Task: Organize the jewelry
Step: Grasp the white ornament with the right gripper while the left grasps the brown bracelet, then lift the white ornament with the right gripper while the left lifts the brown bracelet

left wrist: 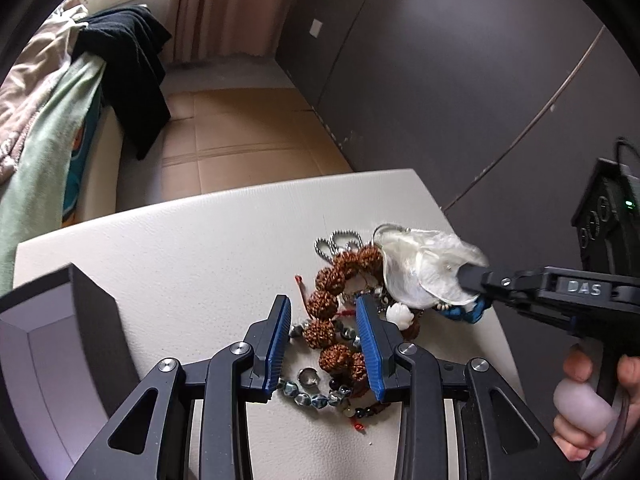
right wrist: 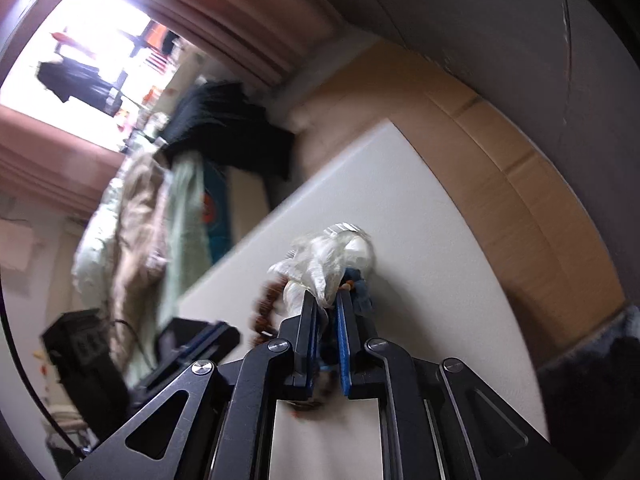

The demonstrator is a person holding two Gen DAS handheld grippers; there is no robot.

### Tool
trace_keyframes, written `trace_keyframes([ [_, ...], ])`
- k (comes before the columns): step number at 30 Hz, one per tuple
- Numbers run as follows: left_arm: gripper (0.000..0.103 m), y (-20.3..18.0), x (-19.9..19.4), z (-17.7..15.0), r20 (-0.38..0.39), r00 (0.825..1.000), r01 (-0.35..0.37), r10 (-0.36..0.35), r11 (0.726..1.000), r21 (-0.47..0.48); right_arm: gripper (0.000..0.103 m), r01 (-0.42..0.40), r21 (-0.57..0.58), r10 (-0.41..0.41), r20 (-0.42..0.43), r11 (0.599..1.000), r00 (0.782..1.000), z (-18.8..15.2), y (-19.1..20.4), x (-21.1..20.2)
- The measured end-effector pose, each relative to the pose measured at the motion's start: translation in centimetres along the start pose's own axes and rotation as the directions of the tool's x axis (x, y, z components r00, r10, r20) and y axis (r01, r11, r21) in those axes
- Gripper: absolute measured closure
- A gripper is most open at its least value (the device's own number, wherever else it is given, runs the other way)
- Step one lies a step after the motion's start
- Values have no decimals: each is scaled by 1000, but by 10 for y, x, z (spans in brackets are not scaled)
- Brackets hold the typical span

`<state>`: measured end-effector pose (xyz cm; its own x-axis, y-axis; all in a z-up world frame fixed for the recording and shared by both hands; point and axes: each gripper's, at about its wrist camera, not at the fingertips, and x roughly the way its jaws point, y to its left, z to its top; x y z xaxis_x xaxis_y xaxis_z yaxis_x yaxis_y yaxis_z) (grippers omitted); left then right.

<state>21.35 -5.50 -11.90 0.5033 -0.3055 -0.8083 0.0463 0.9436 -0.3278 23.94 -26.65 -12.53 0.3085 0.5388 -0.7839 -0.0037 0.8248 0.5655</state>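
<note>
1. Knobbly brown seed-bead bracelet (left wrist: 332, 320) lies tangled on the pale, grained desk (left wrist: 180, 256).
2. Left tongs (left wrist: 323, 344) straddle it, released.
3. Right tongs (left wrist: 466, 276), beside the bracelet, clench a crinkly clear bag (left wrist: 424, 264).
4. Dark open box (left wrist: 52, 320) stands left.

Soft daylight fills the room. The left wrist view is sharp, with a pale sheen on the dark wall (left wrist: 420, 12). The right wrist view is smeared by motion blur, its window (right wrist: 92, 36) blown out white. Both views bend and darken toward the edges.
</note>
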Motion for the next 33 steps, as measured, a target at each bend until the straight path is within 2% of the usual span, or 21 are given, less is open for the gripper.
trace_keyframes([
  [2, 68, -1, 3, 0, -7, 1000, -6, 6, 1000, 10, 86, 31, 17, -31, -25, 999, 999, 2, -6, 6],
  [3, 68, -2, 5, 0, -7, 1000, -12, 12, 1000, 15, 74, 43, 22, -43, -28, 999, 999, 3, -8, 7],
  [4, 68, -2, 6, 0, -8, 1000, -19, 19, 1000, 19, 54, 61, 32, -60, -26, 998, 998, 4, -11, 7],
  [5, 68, -3, 6, 0, -8, 1000, -22, 22, 1000, 21, 46, 77, 40, -76, -14, 996, 997, 4, -13, 6],
  [6, 68, -3, 7, 0, -8, 1000, -24, 24, 999, 21, 43, 91, 40, -91, 2, 995, 996, 4, -14, 5],
  [8, 68, -4, 9, 0, -10, 1000, -27, 27, 999, 22, 43, 120, 35, -121, 28, 992, 992, 4, -15, 3],
  [14, 68, -6, 17, -1, -15, 998, -65, 65, 997, 43, 43, 135, 20, -136, 84, 991, 987, 7, -10, 1],
  [17, 68, -4, 22, -3, -26, 998, -61, 62, 997, 39, 43, 107, -6, -105, 105, 994, 989, 7, -2, -1],
  [18, 68, -4, 23, -3, -27, 998, -62, 63, 997, 40, 44, 103, -23, -100, 104, 994, 989, 6, 1, -1],
  [20, 68, -3, 24, -3, -27, 998, -47, 48, 998, 34, 54, 104, -61, -98, 95, 993, 991, 4, 9, 4],
  [22, 68, -1, 26, -3, -27, 999, -30, 31, 999, 24, 100, 111, -73, -107, 59, 991, 993, 2, 10, 13],
  [25, 71, 1, 31, -3, -29, 999, -35, 36, 999, 20, 100, 96, -52, -94, 50, 994, 994, 2, 6, 16],
  [27, 83, 0, 31, -3, -36, 999, -24, 25, 1000, 19, 100, 62, -52, -58, 76, 997, 995, 1, 7, 6],
  [30, 83, -2, 26, -5, -21, 999, -29, 29, 999, 20, 100, -22, -36, 26, 114, 999, 993, 1, 6, -12],
  [33, 83, -3, 11, -6, 11, 1000, 6, -6, 1000, 9, 100, -63, -36, 67, 136, 997, 988, -2, 8, -23],
])
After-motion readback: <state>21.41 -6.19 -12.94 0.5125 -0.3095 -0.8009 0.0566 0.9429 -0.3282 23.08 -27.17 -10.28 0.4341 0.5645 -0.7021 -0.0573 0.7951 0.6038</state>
